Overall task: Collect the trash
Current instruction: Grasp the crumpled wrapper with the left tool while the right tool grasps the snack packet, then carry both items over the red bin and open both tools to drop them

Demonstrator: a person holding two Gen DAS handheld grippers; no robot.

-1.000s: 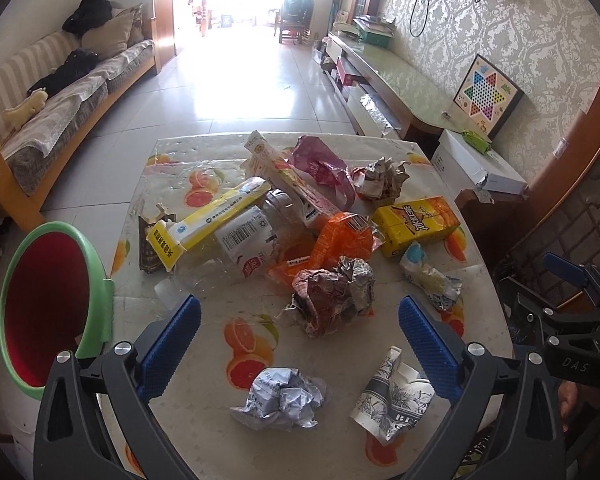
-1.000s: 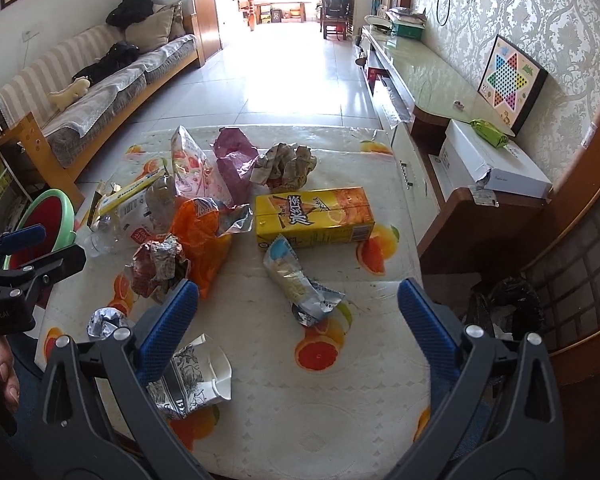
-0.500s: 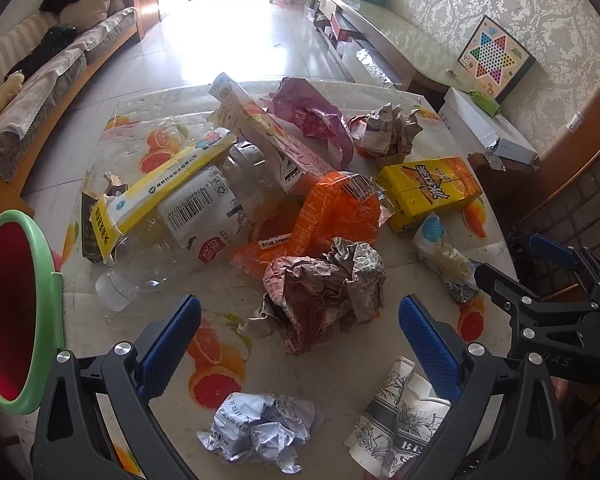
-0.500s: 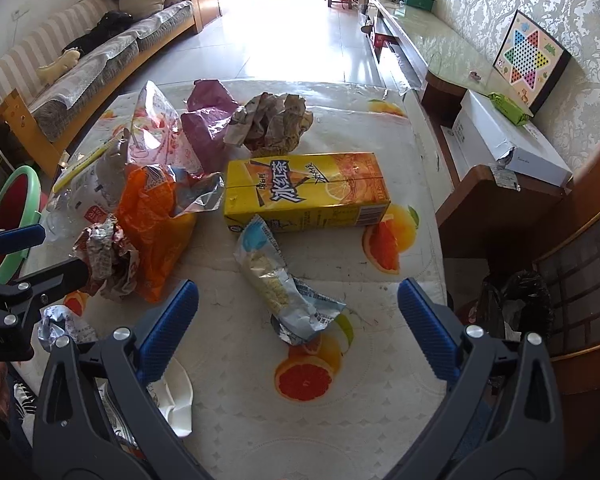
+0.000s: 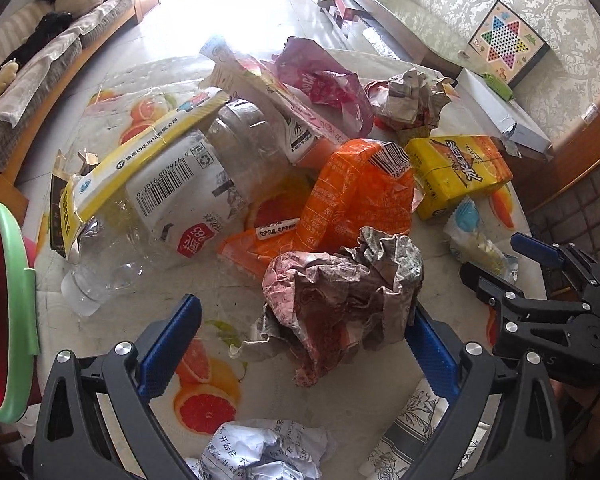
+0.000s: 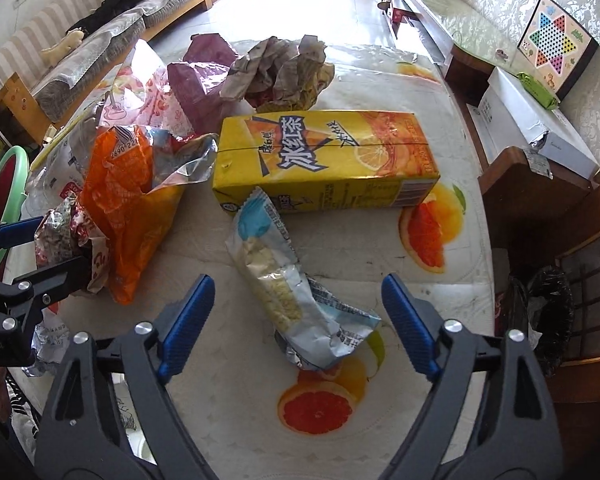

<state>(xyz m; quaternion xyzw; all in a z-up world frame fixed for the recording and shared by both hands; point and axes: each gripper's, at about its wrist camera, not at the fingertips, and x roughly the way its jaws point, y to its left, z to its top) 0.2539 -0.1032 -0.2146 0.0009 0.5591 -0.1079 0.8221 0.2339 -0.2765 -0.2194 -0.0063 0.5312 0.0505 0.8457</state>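
Left gripper (image 5: pixel 300 344): blue-padded jaws closing around a crumpled reddish-brown newspaper ball (image 5: pixel 340 300), not visibly pressing it. Right gripper (image 6: pixel 298 316): jaws closing astride a torn blue-and-silver foil snack wrapper (image 6: pixel 288 284), pads apart from it. Both pieces lie on the fruit-patterned tablecloth (image 6: pixel 440 264), the wrapper just in front of the yellow iced-tea carton (image 6: pixel 328 160), the ball beyond the orange plastic bag (image 6: pixel 128 208) from the carton.

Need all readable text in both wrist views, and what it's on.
"冰红茶": yellow drink carton.
"6916208910716", seen upside down: barcode on the clear plastic bottle.
"生产日期": white strip on the orange wrapper.
"开始": crumpled white paper.
Orange wrapper's barcode digits, other fine print: too small or blurred.
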